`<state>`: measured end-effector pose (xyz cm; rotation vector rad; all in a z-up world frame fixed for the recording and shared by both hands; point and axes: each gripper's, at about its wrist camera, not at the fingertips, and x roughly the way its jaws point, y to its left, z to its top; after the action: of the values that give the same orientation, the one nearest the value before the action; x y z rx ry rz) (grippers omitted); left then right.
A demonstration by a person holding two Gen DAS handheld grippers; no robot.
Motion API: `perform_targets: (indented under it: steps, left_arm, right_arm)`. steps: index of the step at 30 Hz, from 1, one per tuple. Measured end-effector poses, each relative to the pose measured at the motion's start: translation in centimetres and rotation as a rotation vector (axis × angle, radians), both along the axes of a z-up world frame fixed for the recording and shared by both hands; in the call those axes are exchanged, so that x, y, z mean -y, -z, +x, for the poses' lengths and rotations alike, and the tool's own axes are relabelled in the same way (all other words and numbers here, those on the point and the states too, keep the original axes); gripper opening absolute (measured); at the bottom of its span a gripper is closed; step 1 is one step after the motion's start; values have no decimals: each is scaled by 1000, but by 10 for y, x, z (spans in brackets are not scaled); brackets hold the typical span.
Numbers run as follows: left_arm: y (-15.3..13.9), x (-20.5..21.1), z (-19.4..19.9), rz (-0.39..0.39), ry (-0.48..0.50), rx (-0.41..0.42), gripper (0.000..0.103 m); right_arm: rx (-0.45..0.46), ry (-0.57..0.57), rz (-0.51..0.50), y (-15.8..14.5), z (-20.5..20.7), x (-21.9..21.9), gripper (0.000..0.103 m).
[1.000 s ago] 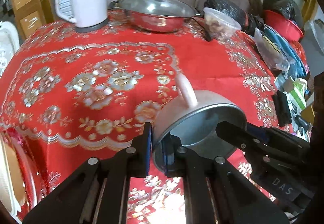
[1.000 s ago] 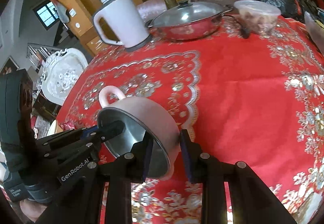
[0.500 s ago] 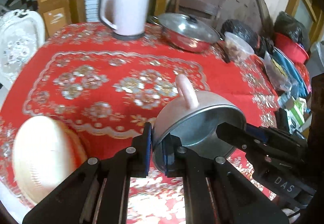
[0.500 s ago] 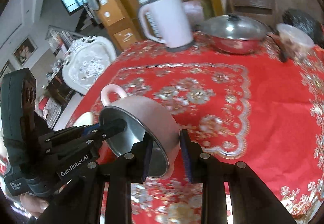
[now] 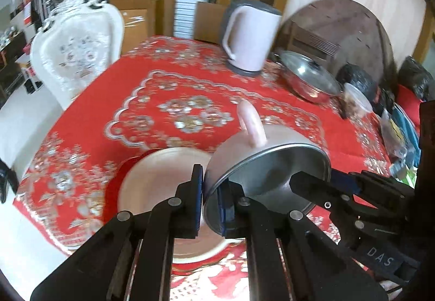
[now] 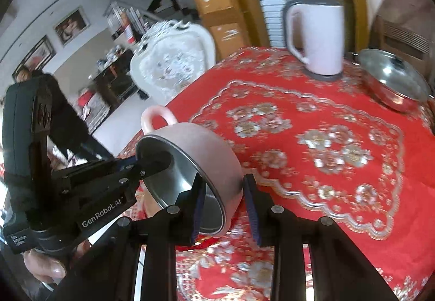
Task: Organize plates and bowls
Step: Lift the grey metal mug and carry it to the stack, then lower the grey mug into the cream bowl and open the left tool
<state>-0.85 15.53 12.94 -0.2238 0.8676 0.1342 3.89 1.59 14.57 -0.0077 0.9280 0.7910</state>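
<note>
A pink bowl (image 5: 272, 173) with a steel inside and loop handles hangs tilted above the red tablecloth, held from both sides. My left gripper (image 5: 210, 200) is shut on its near left rim. The right gripper (image 6: 224, 203) is shut on the opposite wall of the same bowl (image 6: 206, 148). Each gripper shows in the other's view: the right one (image 5: 299, 181) reaches in from the right, the left one (image 6: 146, 165) from the left. Just below and left of the bowl a cream plate (image 5: 157, 181) lies on a red plate (image 5: 114, 192) near the table's front edge.
A white kettle (image 5: 250, 37), a lidded steel pan (image 5: 307, 78) and a plastic tub (image 5: 356, 99) stand at the table's far side. Bags crowd the right edge. A white ornate chair (image 5: 76, 48) stands off the left corner, and a person in dark clothes (image 6: 62, 110) beyond it.
Both grippers have carried the bowl to the left along the table's front. The cream plate came into view and now lies right beneath the bowl.
</note>
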Motion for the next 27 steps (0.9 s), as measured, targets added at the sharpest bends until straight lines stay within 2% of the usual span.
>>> perform_targets:
  steps: [6, 12, 15, 27]
  left_arm:
    - [14, -32, -10, -11, -49, -25, 7]
    - [39, -49, -7, -46, -61, -75, 7]
    - [50, -54, -5, -71, -58, -98, 7]
    - [62, -59, -1, -39, -71, -107, 7]
  right_arm:
    - [-24, -59, -60, 15, -5, -40, 31]
    - [-83, -70, -104, 42, 2, -55, 32]
    - [-96, -78, -111, 48, 4, -59, 33]
    - [-120, -87, -91, 57, 8, -68, 38]
